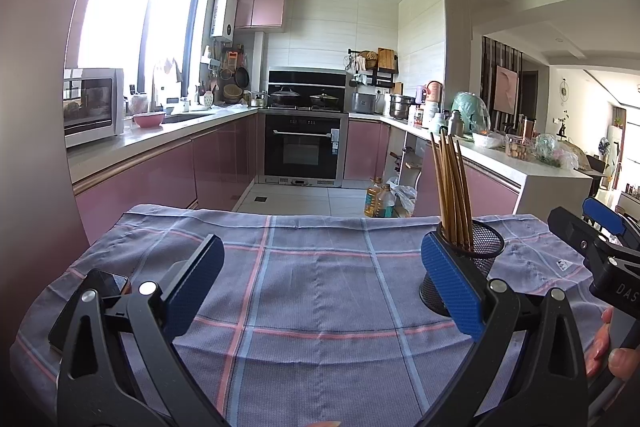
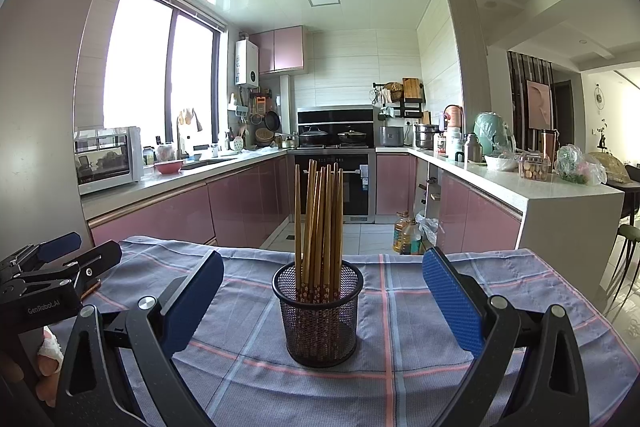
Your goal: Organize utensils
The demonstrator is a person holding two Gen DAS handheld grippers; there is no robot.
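Cloth (image 2: 400, 327) over the desk: grey-lilac, checked with pink and pale blue lines.
Mesh cup (image 2: 319, 315): black wire grid.
Chopsticks (image 2: 319, 227): light brown, lower ends dark red with small pale flowers.
Left tool (image 1: 320, 283), right tool (image 2: 323, 301): black frames, blue textured pads.
Kitchen cabinets (image 2: 240, 203): glossy pink.

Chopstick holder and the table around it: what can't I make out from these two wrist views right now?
- Mesh holder: in the left wrist view the left tongs' blue pad covers its near side.
- Chopsticks: lower ends blurred behind the mesh; they overlap, so no sure count.
- Dark flat object on the checked cloth: mostly behind the left tongs' arm; unidentifiable.
- Right tongs: in the left wrist view, cut off by the right edge.
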